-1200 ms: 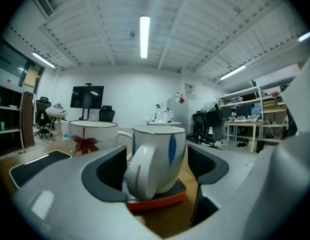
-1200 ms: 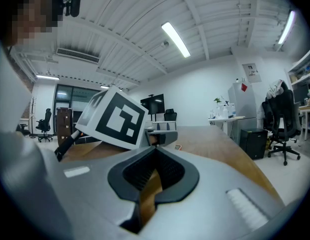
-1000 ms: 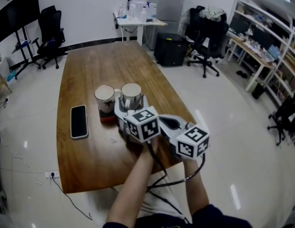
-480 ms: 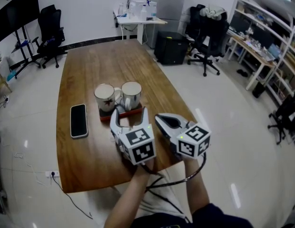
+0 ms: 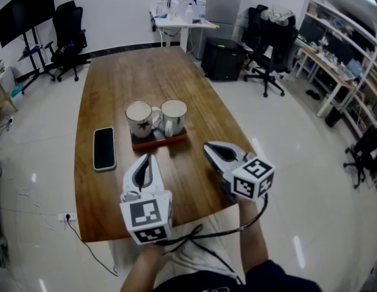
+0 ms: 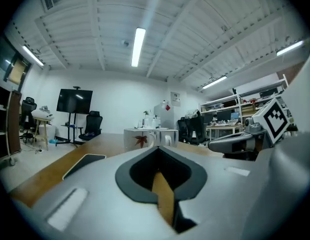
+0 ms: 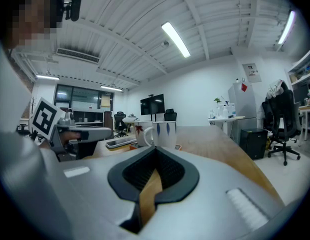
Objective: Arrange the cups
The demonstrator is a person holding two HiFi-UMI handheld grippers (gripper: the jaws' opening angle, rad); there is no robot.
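Observation:
Two white mugs stand side by side on a red-brown tray [image 5: 171, 141] in the middle of the wooden table. The leaf-print mug [image 5: 140, 118] [image 6: 141, 138] [image 7: 141, 133] is on the left and the blue-marked mug [image 5: 174, 115] [image 6: 167, 136] [image 7: 165, 134] on the right. My left gripper [image 5: 147, 159] [image 6: 157, 153] hovers near the table's front edge, well short of the tray. Its jaws have just been closing and hold nothing. My right gripper [image 5: 210, 146] [image 7: 155, 152] is shut and empty, to the right of the tray.
A black phone [image 5: 104, 148] [image 6: 84, 163] [image 7: 120, 143] lies left of the tray. The table's [image 5: 146, 78] front edge runs just under both grippers. Office chairs, a small desk [image 5: 179, 24] and shelves stand around on the white floor.
My left gripper has drawn back from the blue-marked mug toward the near edge and to the left, and its jaws have shut empty. The mugs and right gripper stayed put.

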